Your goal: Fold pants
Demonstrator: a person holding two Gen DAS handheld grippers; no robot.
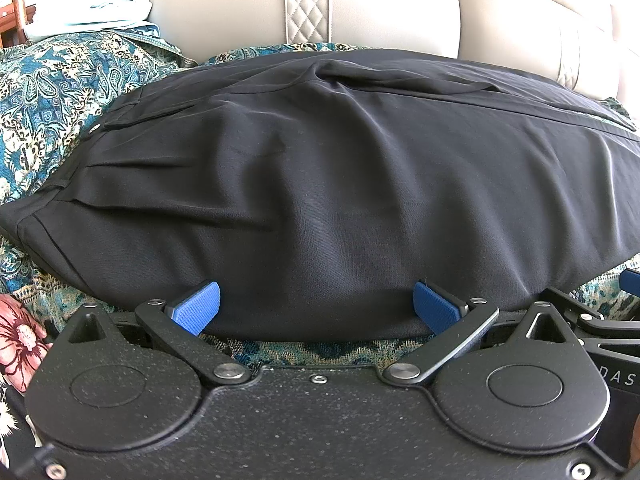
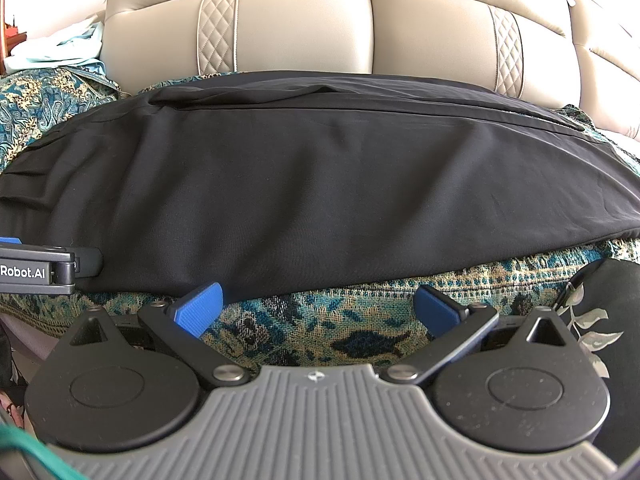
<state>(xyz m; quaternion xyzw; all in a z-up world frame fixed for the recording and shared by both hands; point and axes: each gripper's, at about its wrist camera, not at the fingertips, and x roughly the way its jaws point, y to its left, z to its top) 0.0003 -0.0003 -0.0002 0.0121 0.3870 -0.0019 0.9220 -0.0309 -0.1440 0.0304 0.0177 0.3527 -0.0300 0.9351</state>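
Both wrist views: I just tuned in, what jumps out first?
A pair of black pants fills the middle of both views, laid lengthwise on a teal paisley cover in front of beige sofa cushions. The left gripper sits open at the pants' near edge, blue fingers spread wide. The right gripper is open too, over bare cover just short of the cloth.

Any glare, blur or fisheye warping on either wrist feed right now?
Left wrist: sharp; black pants bulge from fisheye; soft daylight, no harsh glare; beige leather sofa back bright. Right wrist: sharp too; sofa seams bow, teal patterned throw evenly lit.
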